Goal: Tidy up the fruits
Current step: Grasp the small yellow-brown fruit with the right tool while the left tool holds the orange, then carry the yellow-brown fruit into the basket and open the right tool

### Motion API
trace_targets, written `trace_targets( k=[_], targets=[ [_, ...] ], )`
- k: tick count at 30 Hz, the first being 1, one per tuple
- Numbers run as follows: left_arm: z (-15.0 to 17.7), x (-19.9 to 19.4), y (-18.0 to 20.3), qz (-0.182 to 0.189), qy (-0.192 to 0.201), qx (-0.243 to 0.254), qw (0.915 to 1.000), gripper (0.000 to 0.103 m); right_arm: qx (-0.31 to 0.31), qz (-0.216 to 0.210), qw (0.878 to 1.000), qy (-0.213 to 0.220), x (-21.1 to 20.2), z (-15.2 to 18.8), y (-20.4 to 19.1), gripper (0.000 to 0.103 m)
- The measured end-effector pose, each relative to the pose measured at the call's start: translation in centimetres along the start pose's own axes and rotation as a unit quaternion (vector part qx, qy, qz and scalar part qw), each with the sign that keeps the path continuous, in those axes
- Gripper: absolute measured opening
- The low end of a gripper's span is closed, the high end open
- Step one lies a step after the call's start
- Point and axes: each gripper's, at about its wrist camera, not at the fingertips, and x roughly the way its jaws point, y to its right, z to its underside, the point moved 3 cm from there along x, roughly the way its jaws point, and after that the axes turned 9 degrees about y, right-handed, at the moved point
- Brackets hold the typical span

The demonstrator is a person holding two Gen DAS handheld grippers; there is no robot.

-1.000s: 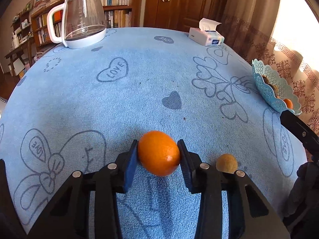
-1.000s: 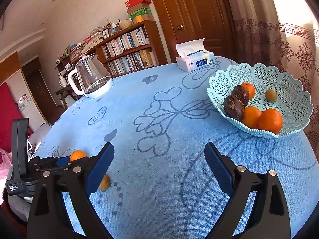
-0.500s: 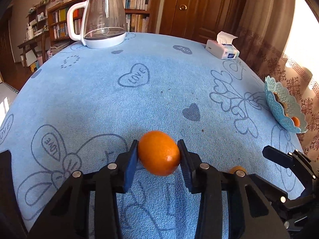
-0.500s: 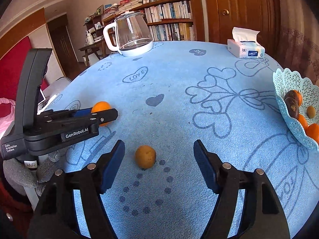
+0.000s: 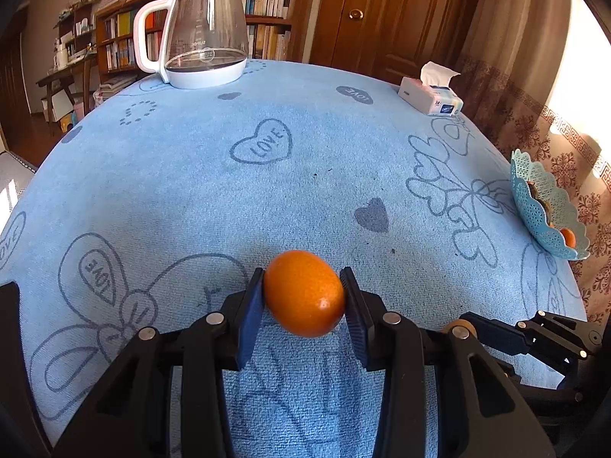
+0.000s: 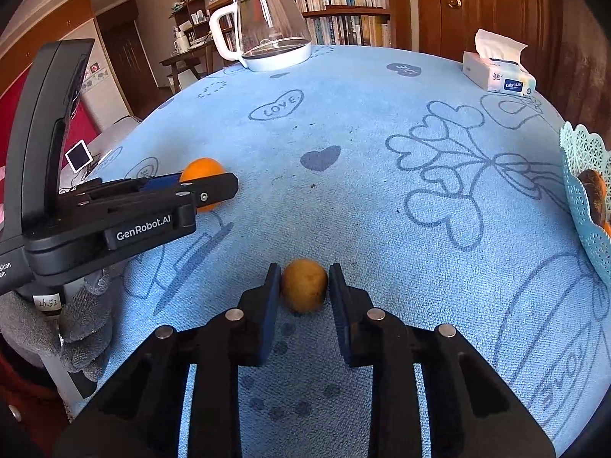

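My left gripper (image 5: 304, 299) pinches an orange (image 5: 303, 293) between its blue pads, held just above the table (image 5: 191, 175). My right gripper (image 6: 304, 286) brackets a small brownish-yellow fruit (image 6: 304, 285) resting on the table; the pads sit beside it (contact I cannot tell). The teal lattice fruit basket (image 6: 584, 206) lies far to its right.

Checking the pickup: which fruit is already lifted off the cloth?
The big orange, clamped in the left tongs above the cloth. The small brown fruit sits on the cloth between the right tongs.
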Motion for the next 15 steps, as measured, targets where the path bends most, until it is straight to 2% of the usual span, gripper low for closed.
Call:
trace_targets(
  k=[15],
  targets=[
    [0.1, 0.0, 0.2, 0.001, 0.002, 0.004, 1.0, 0.04, 0.03, 0.001, 0.999, 0.032, -1.5, -0.4, 1.1, 0.026]
  ],
)
